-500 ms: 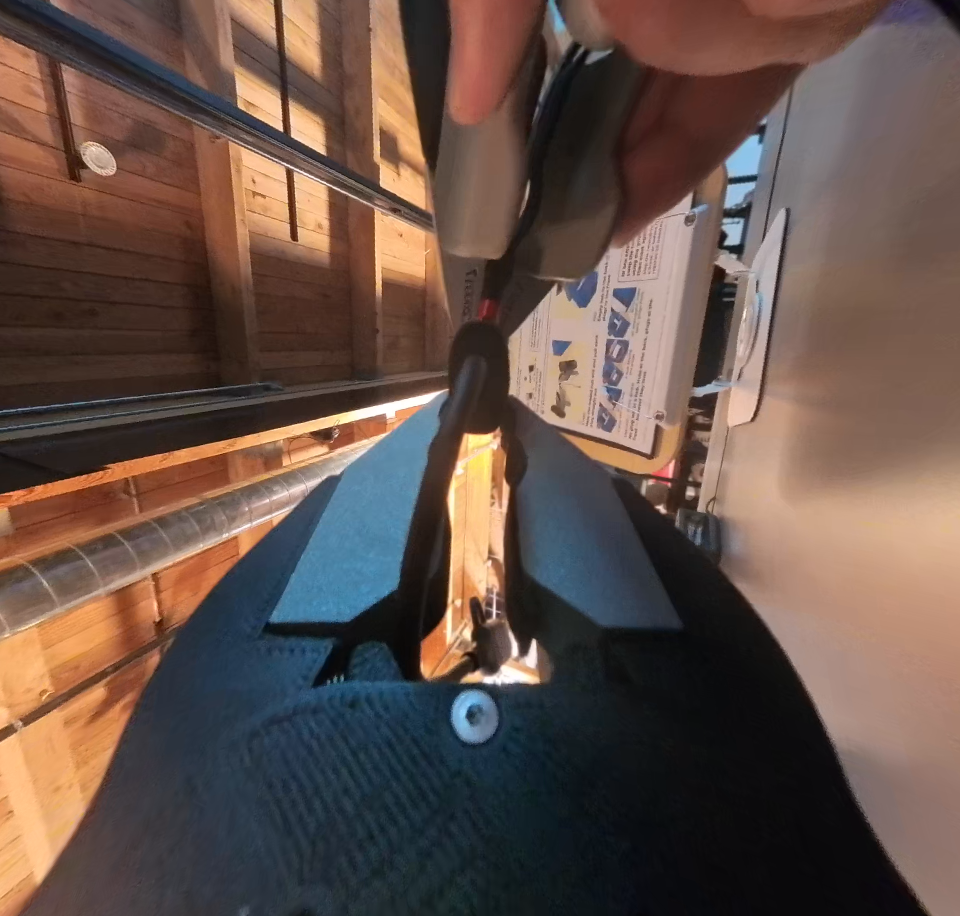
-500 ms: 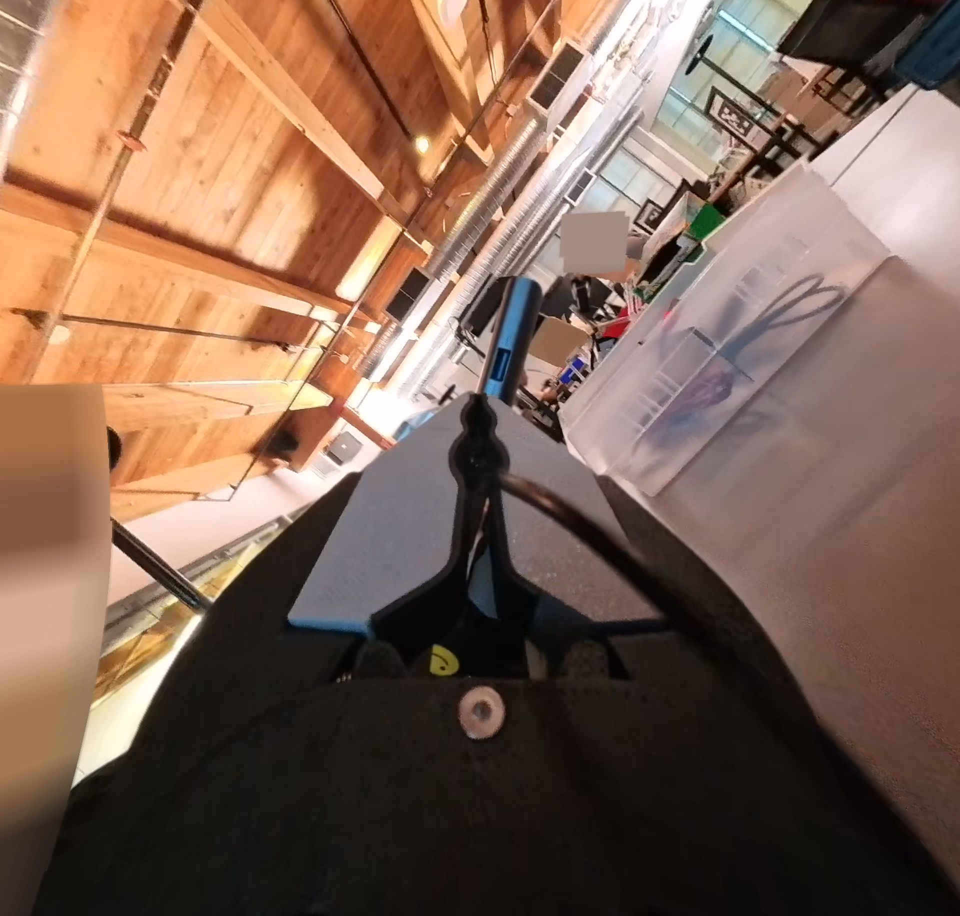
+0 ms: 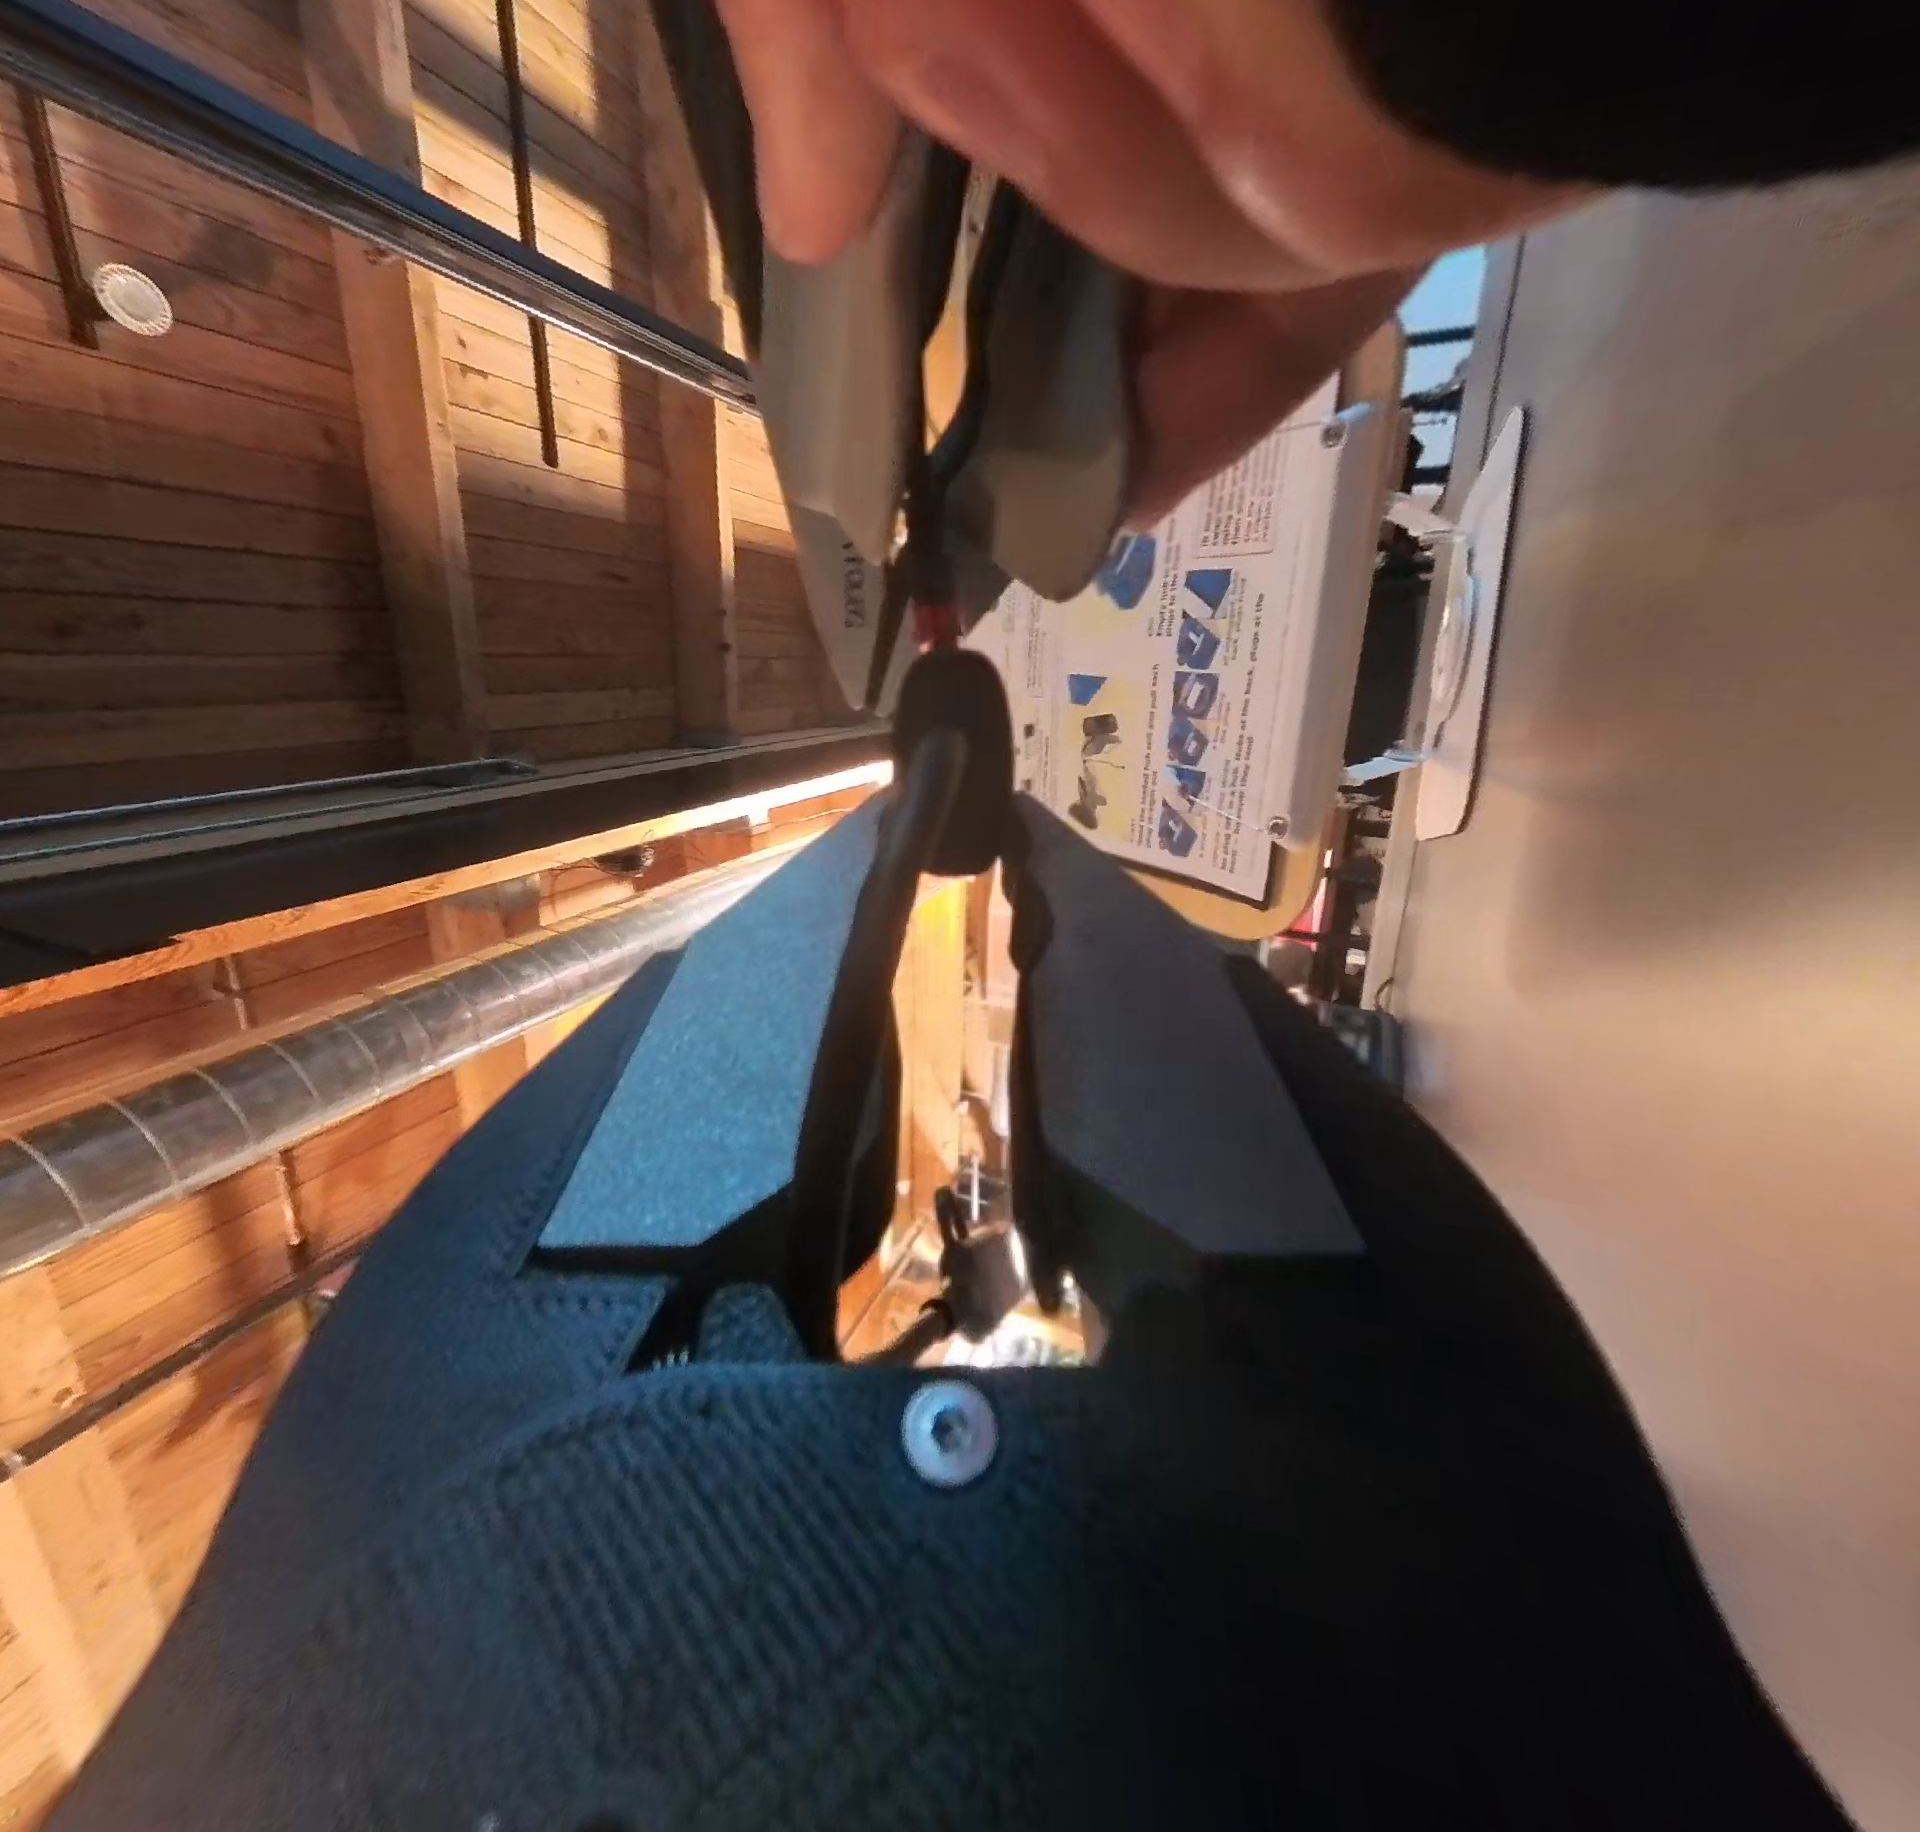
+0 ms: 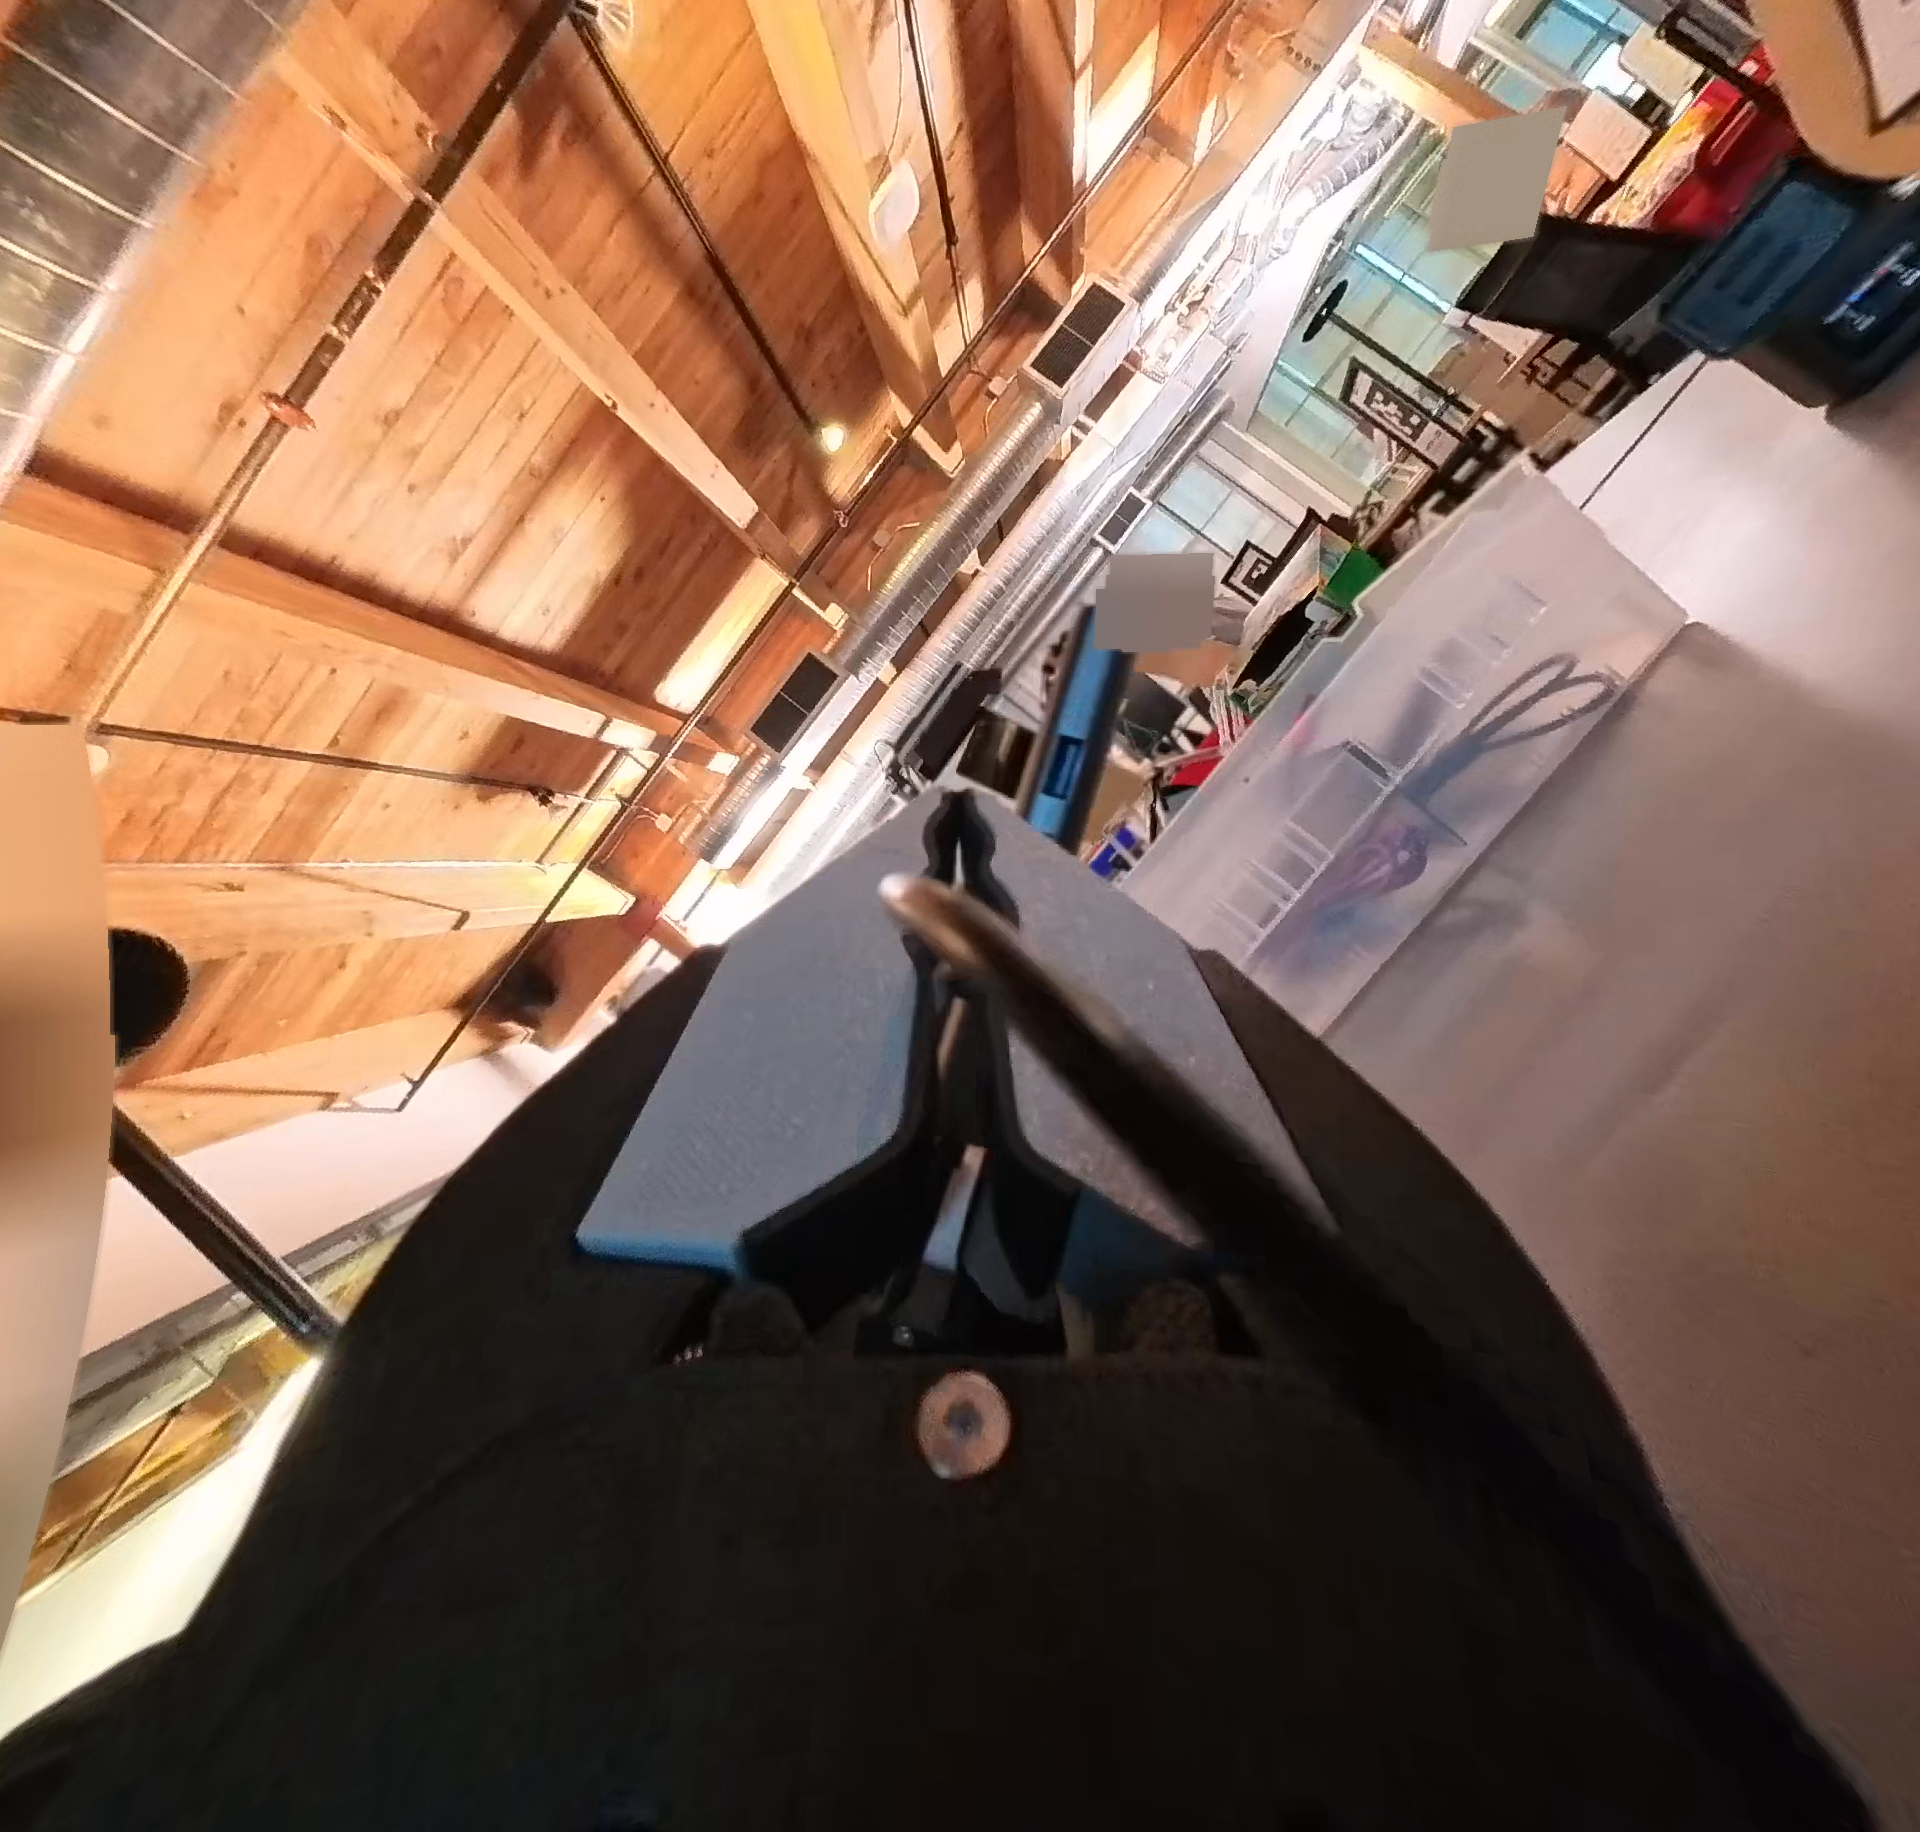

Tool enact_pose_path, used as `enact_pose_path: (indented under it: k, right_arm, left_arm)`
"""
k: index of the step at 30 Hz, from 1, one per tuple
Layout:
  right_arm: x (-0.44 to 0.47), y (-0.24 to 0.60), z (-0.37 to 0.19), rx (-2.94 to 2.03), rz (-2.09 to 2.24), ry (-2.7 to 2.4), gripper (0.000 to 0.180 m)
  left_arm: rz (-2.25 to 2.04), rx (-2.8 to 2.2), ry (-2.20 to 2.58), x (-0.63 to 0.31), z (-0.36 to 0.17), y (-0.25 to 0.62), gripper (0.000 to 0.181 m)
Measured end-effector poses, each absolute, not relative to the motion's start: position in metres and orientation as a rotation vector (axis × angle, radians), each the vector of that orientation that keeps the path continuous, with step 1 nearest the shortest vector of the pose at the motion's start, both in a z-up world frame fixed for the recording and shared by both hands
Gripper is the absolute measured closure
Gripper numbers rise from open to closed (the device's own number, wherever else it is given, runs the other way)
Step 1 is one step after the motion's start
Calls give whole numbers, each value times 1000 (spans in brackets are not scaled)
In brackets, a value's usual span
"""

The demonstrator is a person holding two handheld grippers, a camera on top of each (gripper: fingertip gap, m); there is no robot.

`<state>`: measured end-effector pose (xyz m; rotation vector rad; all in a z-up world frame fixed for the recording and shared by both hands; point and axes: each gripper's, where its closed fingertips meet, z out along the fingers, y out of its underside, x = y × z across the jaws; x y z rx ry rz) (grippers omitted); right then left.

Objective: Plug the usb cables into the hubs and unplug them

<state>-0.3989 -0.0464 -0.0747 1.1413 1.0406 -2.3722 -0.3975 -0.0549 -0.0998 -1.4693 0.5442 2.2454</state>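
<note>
In the left wrist view my left gripper points up and is shut on a black USB plug. The plug's cable runs back between the fingers. Its red tip meets the lower end of two grey slab-shaped pieces held by a person's hand, with black cables between them. In the right wrist view my right gripper is shut. A dark blue-grey hub with a blue port stands up just beyond its tips. A black cable arcs over the right finger.
The pale table runs along the right of both views. An instruction placard on a stand rises from it. A clear plastic bin holding cables lies on the table in the right wrist view. A wooden ceiling and metal ducts fill the left. Both grippers' tips are close together, under 4 cm apart.
The hand and grey pieces fill more of the left view and sit closer to the plug. The right view has swung, and the cable loop now lies nearer the fingertips.
</note>
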Motion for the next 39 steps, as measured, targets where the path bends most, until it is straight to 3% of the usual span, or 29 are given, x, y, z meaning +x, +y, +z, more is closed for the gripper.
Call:
enact_pose_path:
  k: [10,15,22,24,28,32,33,35,39]
  right_arm:
    - [-415,-46,-84,1072,-2281,1345,180]
    - [-434,-44,-139,1124,-1948,1770,180]
    - [-427,-42,-195,1141,-1531,1866,180]
    - [-420,-45,-196,1119,-1462,1829,104]
    - [-430,-48,-186,1096,-1437,1878,108]
    - [-448,-25,-229,1217,-837,2352,115]
    - [-450,-19,-234,1237,-684,2434,123]
    - [-443,-12,-235,1194,-398,2552,118]
    - [-433,-15,-223,1084,-197,2601,127]
  left_arm:
    - [2073,-1639,501,-417,-112,-63,167]
    - [1900,-1842,429,-441,-133,-77,167]
    - [1868,-1963,431,-453,-146,-84,167]
    - [1843,-1985,430,-453,-149,-83,167]
    - [1841,-2004,399,-458,-145,-88,166]
    - [1801,-2025,309,-465,-139,-100,167]
    - [1803,-2026,301,-466,-137,-102,167]
    - [1817,-2022,296,-467,-132,-108,167]
    - [1819,-2016,260,-470,-124,-120,168]
